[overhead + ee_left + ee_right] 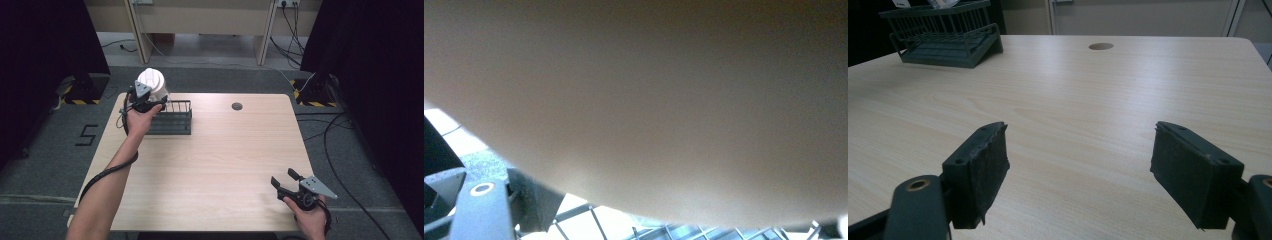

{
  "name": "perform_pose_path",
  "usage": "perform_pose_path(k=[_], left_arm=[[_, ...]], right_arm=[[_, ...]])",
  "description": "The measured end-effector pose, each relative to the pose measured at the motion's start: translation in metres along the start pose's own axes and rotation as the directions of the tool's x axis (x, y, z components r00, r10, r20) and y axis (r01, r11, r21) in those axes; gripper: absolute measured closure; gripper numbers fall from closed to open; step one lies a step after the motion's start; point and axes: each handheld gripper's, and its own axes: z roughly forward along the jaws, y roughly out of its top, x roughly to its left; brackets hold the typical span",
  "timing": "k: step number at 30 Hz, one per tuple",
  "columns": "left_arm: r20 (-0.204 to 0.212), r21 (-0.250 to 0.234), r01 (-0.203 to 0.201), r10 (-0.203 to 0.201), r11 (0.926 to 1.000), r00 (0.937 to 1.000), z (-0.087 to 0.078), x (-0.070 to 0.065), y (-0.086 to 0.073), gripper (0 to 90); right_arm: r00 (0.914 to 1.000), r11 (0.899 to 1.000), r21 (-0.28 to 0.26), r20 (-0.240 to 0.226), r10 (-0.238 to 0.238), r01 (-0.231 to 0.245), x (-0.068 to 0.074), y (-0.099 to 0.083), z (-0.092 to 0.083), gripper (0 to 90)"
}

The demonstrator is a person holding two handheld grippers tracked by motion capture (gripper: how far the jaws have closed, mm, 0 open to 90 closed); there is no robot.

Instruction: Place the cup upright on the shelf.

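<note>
Pale wood-grain desk, and a dark green wire rack is parked near its far left corner. A white lidded cup is held up at the left end of that rack by the left tongs, gripped from the person's side. In the left gripper view pretty much everything is blocked by a blurry tan surface pressed right up to the lens, with bits of the rack's wire grid peeking out underneath, so how tightly the cup is pinched can't really be read there; from above the tongs look closed on it.

Over at the near right corner, the right tongs are held low over the desk, pointed toward the far left. Their two black pads are spread wide apart with bare desk seen between them. A small round hole is spotted in the desk toward the far edge, well apart from the rack.
</note>
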Motion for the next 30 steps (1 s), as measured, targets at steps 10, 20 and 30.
perform_pose_path(k=[10, 20, 30], left_arm=[[0.008, 0.033, -0.020, 0.020, 0.9993, 0.9998, -0.012, -0.001, 0.000, 18.1], [0.023, 0.059, -0.013, 0.011, 0.9982, 0.9997, -0.010, -0.002, -0.007, 18.0], [0.036, 0.075, -0.011, 0.009, 0.9971, 0.9993, -0.015, -0.005, -0.008, 18.0]], right_arm=[[1.0000, 1.000, 0.005, -0.001, -0.002, 0.002, 0.001, 0.000, 0.000, 23.1], [1.0000, 1.000, 0.006, -0.002, 0.000, 0.000, 0.001, 0.000, 0.001, 23.2], [1.0000, 1.000, 0.007, -0.001, 0.001, -0.001, 0.002, 0.000, 0.001, 23.3]])
